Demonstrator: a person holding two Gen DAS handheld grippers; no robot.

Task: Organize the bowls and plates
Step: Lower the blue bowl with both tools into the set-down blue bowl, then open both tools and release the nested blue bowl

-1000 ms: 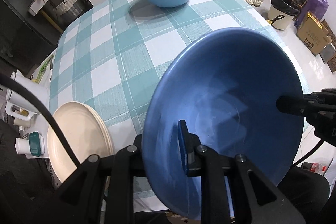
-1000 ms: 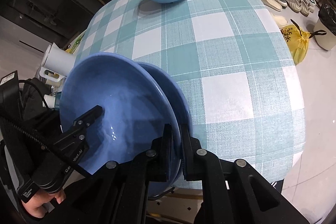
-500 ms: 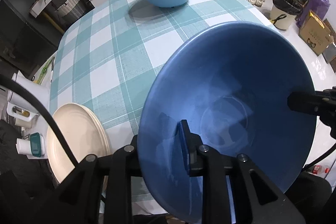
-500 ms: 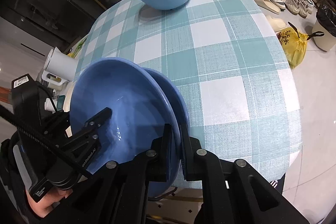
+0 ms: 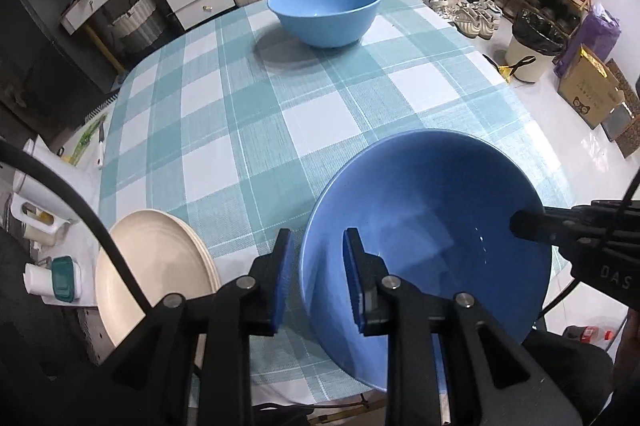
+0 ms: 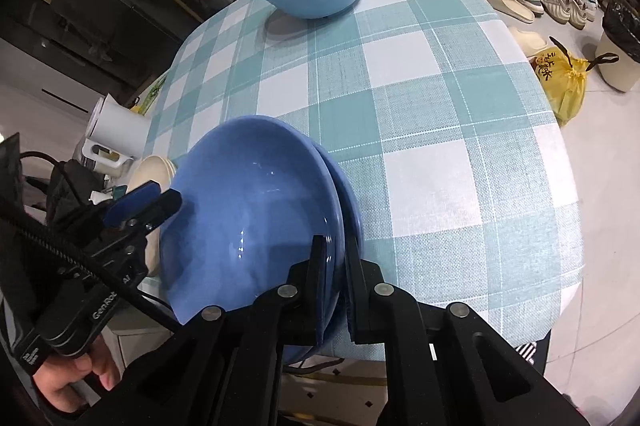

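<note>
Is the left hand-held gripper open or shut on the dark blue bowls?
Open: the left hand-held gripper straddles the bowls' rim with a visible gap.

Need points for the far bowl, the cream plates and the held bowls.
far bowl (image 5: 324,22): left wrist view, on its outer front wall.
cream plates (image 5: 154,266): left wrist view, on the top plate's face.
held bowls (image 6: 256,210): right wrist view, on the inside of the inner bowl.
</note>
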